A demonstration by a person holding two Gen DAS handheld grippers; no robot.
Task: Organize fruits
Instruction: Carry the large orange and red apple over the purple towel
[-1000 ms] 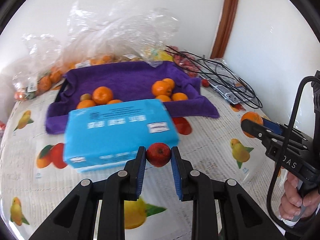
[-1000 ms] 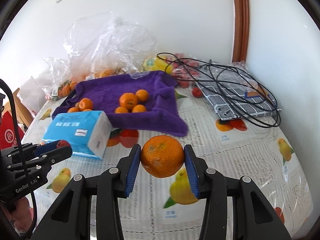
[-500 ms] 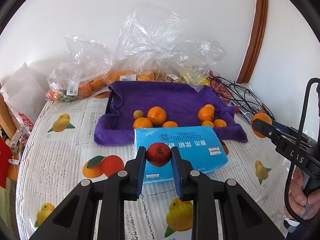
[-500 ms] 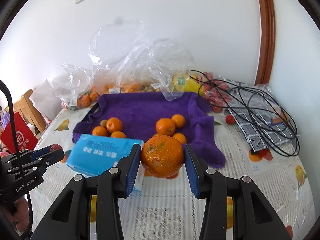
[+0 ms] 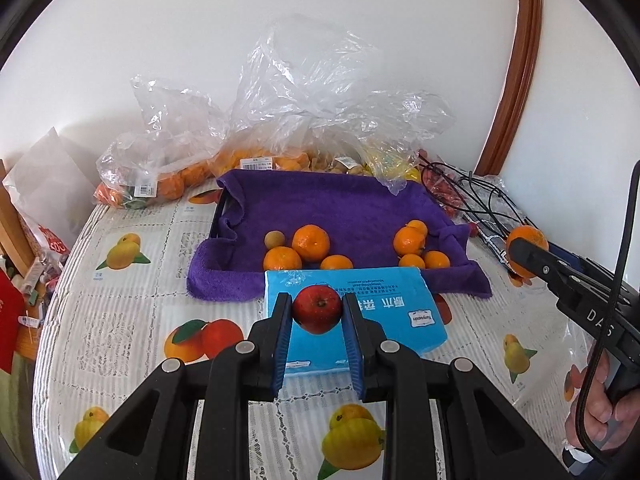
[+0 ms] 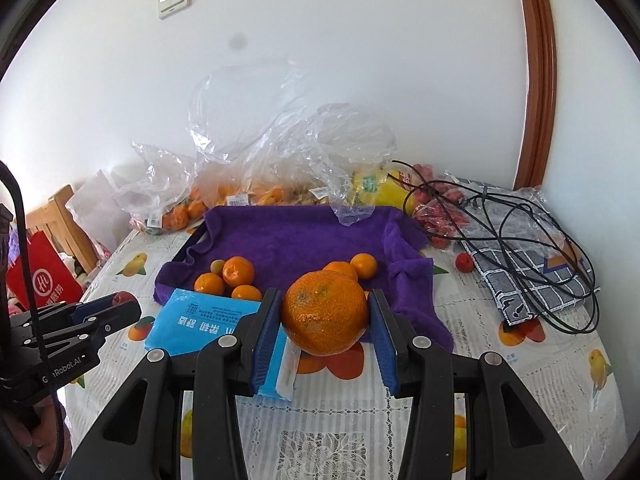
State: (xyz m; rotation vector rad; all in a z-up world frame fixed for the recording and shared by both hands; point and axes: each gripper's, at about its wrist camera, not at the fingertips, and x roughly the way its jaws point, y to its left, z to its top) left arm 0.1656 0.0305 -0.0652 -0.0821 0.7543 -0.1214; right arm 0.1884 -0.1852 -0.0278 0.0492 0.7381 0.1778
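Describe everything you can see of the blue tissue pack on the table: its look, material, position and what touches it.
The blue tissue pack is a soft, rectangular block in glossy blue plastic wrap, printed with white characters and a small white label. It looks sealed and lies flat on the fruit-print tablecloth, directly in front of the purple towel, its far edge against or just over the towel's near edge. Neither gripper touches it; the held fruits only hide parts of it.

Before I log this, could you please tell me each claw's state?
Left claw: closed on a small red apple.
Right claw: closed on an orange.
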